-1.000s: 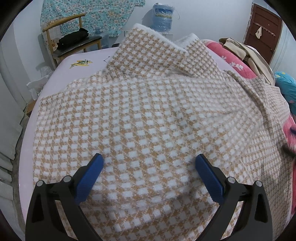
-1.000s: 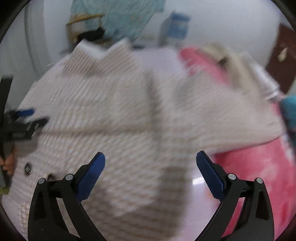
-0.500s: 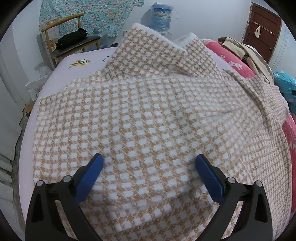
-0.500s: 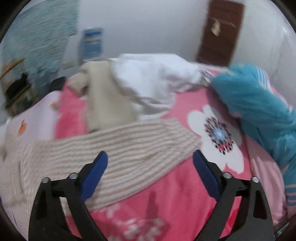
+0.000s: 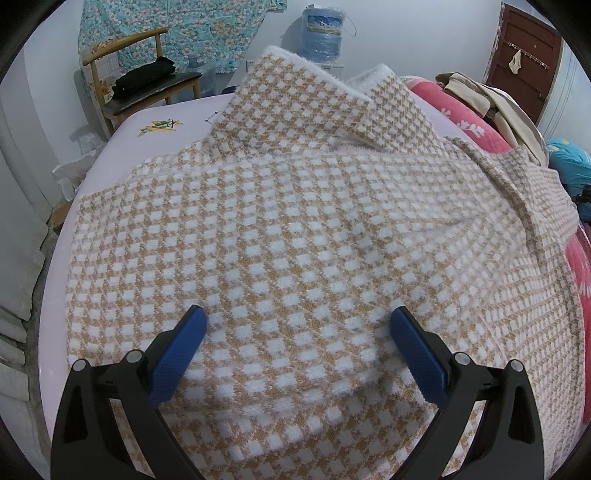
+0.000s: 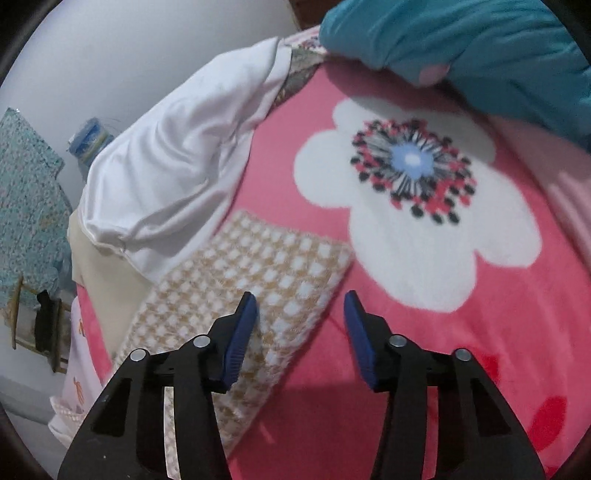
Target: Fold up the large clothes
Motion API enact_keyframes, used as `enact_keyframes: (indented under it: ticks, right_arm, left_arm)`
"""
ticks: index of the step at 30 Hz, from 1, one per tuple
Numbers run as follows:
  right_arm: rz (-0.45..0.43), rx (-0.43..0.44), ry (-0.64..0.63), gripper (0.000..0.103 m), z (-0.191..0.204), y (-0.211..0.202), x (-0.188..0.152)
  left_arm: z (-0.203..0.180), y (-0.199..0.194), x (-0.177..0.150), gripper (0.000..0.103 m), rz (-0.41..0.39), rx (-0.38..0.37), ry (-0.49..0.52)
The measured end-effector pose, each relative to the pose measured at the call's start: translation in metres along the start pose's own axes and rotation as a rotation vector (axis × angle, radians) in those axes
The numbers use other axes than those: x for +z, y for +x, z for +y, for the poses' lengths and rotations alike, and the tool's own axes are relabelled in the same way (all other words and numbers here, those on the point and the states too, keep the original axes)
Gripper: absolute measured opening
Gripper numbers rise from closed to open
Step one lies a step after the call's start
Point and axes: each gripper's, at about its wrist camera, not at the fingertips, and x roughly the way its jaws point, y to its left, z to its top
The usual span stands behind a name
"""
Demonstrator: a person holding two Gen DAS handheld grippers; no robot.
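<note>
Right, here is how things stand.
Coat: the big tan-and-white checked coat [image 5: 295, 236] is spread flat across the lilac bed sheet [image 5: 155, 122], collar end toward the far wall, and it fills most of the left wrist view.
Sleeve: one checked sleeve [image 6: 258, 280] runs off the coat's right side and lies on the pink flowered blanket [image 6: 424, 387], its cuff end just short of the big white flower.
Left gripper: the left gripper [image 5: 298, 319] hangs over the coat's near half, blue pads spread wide with checked cloth below the gap; neither pad pinches any of it.
Right gripper: the right gripper [image 6: 300, 303] is over the sleeve's cuff end, jaws closing, the sleeve's edge in the gap between them; the left pad is over the cloth and the right pad over bare blanket, and no pinch shows yet.
Beside the sleeve: a white garment [image 6: 177, 155] is bunched just beyond it, and a teal blanket [image 6: 480, 48] is heaped past the flower.
Beyond the coat: a wooden chair [image 5: 144, 85] with a black bundle, a wrapped water bottle [image 5: 321, 33], and a brown door [image 5: 524, 59].
</note>
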Motion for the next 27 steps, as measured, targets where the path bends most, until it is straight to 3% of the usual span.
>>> enact_keyframes:
  ticks: [10,15,20,27]
  right_arm:
    - [0.017,0.091,0.064,0.018,-0.005,0.015,-0.012]
    - [-0.028,0.049,0.005,0.014,0.005,-0.004,-0.014]
    - [-0.148,0.008,-0.151,0.013,0.036,-0.061,-0.02]
    - [-0.32,0.059,-0.405,0.013,0.12,-0.167,-0.043]
  left_arm:
    - [0.0,0.001,0.0,0.098,0.001,-0.001,0.001]
    - [0.0,0.0,0.0,0.098,0.001,-0.002,0.003]
    - [0.0,0.0,0.001,0.098,0.005,0.001,0.002]
    - [-0.002,-0.01,-0.002,0.097,-0.022,0.024,0.035]
